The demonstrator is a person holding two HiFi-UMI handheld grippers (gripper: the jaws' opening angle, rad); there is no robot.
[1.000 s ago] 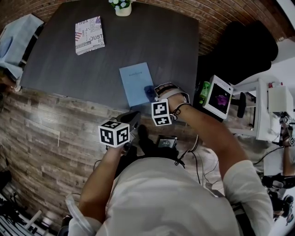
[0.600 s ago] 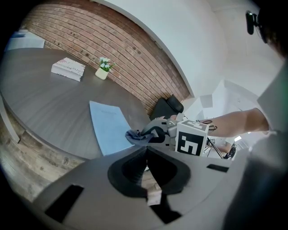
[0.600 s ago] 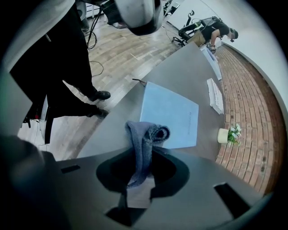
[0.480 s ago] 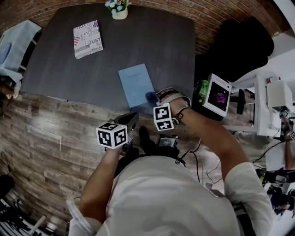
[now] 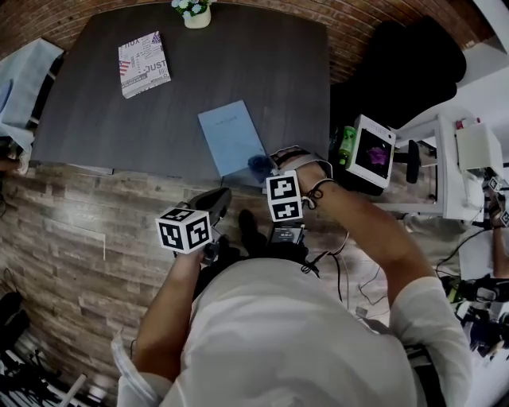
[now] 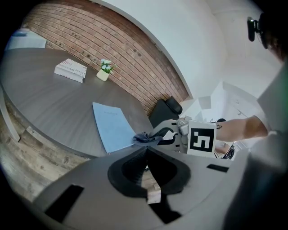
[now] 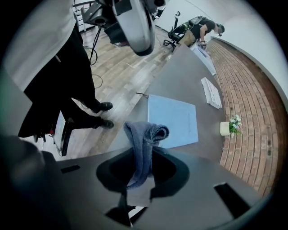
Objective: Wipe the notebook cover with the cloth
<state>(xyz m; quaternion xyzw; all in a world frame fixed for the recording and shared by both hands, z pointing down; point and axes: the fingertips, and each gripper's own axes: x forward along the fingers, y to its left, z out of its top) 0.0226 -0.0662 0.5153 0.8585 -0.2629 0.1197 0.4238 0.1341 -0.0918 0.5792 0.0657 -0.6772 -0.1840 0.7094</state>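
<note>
Right gripper (image 7: 143,155): jaws clamped on the cloth (image 7: 146,134), a blue-grey rag that runs up between them, with its bunched end sticking out past the tips. In the head view the cloth (image 5: 259,164) sits at the near right corner of the notebook (image 5: 231,137). Can't tell whether it actually touches the cover.

Left gripper (image 6: 146,149): jaws together, nothing between them. In the head view it (image 5: 215,200) hangs off the table (image 5: 262,71), over the wood floor just beside the near edge.

Notebook: light blue, closed, flat on the dark grey table near the front edge, slightly skewed.

A book with a printed cover (image 5: 143,63) lies at the far left of the table, well apart from the notebook. A small flower pot (image 5: 193,12) stands at the far edge.
</note>
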